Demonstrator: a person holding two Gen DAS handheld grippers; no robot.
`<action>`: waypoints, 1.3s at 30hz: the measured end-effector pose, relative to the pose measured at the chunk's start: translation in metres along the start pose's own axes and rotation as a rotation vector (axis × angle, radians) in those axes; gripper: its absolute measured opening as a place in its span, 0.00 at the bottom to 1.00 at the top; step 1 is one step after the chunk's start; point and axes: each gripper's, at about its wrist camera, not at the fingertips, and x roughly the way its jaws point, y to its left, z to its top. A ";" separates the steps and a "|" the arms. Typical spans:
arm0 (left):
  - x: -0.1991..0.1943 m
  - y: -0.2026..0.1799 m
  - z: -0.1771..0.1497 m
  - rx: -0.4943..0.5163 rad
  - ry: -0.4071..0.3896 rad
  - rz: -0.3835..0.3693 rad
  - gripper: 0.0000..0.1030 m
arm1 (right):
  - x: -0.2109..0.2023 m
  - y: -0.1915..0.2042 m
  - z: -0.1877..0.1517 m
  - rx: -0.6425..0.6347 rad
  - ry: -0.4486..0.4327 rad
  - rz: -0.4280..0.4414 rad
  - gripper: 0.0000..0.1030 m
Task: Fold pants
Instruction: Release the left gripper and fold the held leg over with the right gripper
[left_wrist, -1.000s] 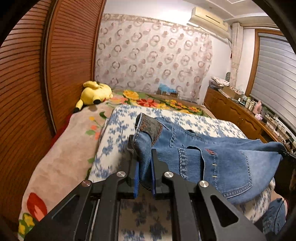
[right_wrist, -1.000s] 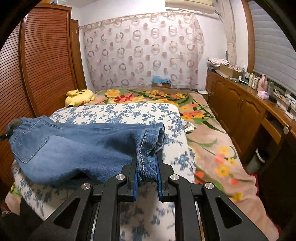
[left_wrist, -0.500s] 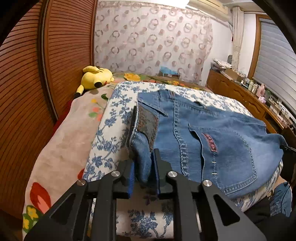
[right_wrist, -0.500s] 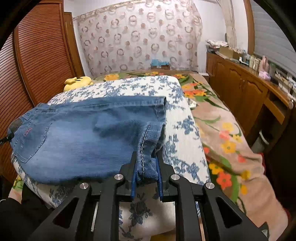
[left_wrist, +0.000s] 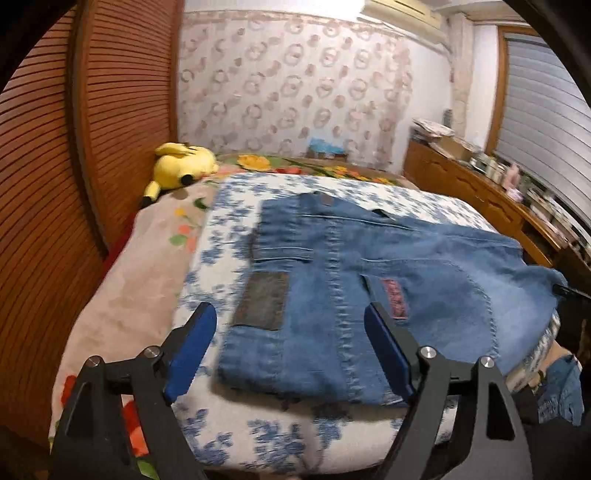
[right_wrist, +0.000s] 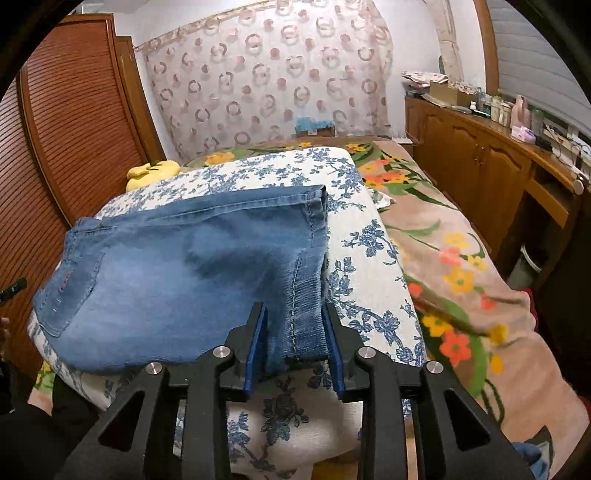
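Note:
The blue jeans (left_wrist: 354, 280) lie folded on the blue-flowered white quilt (left_wrist: 229, 229). In the left wrist view the waistband end with its dark leather patch (left_wrist: 264, 299) faces me. My left gripper (left_wrist: 291, 347) is wide open, its blue pads either side of that corner, not gripping it. In the right wrist view the jeans (right_wrist: 173, 269) show their hem end. My right gripper (right_wrist: 293, 332) is partly open, with the hem corner (right_wrist: 304, 325) lying loose between its pads.
A yellow plush toy (left_wrist: 181, 166) lies at the far left by the wooden slatted wardrobe (left_wrist: 55, 166). A floral blanket (right_wrist: 454, 266) covers the bed's right side. A wooden cabinet (right_wrist: 480, 158) with clutter runs along the right wall.
Both grippers lowered the jeans onto the quilt and opened. The left jaws spread wide and drew back; the right jaws let go of the hem.

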 end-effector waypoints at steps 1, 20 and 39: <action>0.004 -0.005 0.001 0.014 0.013 -0.006 0.80 | 0.000 0.002 -0.001 -0.002 -0.003 0.001 0.34; 0.029 -0.108 0.009 0.181 0.018 -0.143 0.81 | -0.013 0.006 -0.003 -0.017 -0.016 -0.018 0.35; 0.022 -0.136 0.016 0.217 0.003 -0.199 0.81 | -0.003 0.003 -0.003 -0.060 0.024 -0.044 0.18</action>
